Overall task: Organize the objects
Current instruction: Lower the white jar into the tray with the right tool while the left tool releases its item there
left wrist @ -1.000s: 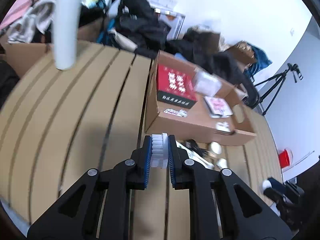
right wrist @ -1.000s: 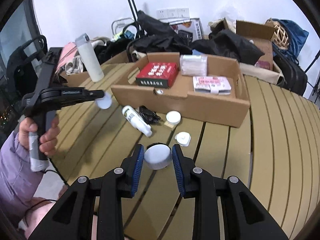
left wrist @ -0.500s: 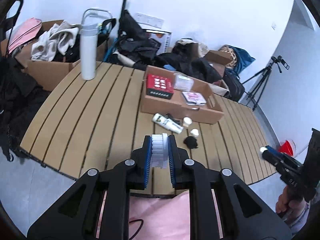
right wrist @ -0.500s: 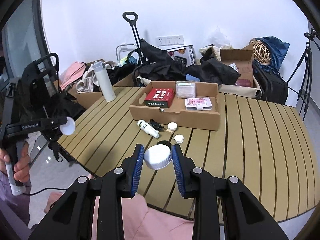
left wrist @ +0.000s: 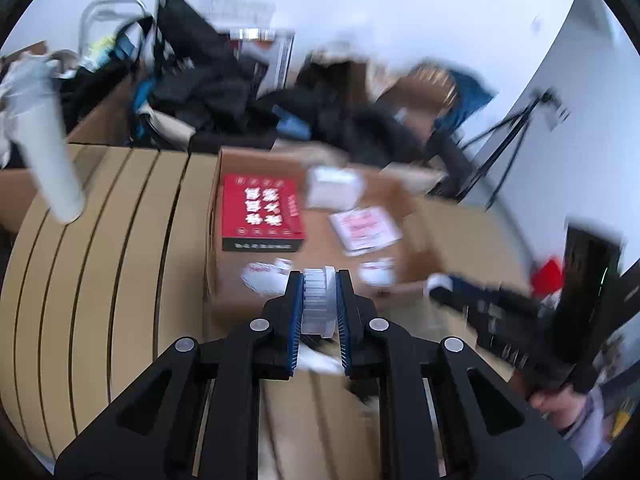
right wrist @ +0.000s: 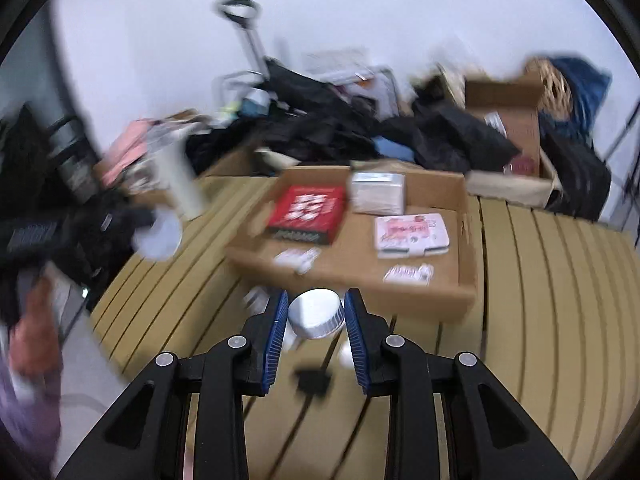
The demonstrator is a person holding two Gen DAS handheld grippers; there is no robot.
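One slatted surface (right wrist: pixel 560 280) carries an open cardboard box (right wrist: pixel 466 240) holding a red box (right wrist: pixel 308 212). Right gripper (right wrist: pixel 316 312) jaws clamp a white ribbed cap (right wrist: pixel 316 312); left gripper (left wrist: pixel 318 304) jaws, nearly closed, pinch a white disc (left wrist: pixel 316 300) edge-on above the box's near wall.

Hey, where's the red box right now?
The red box lies in the left part of the open cardboard tray on the slatted table; in the right wrist view a clear plastic box sits just right of it.
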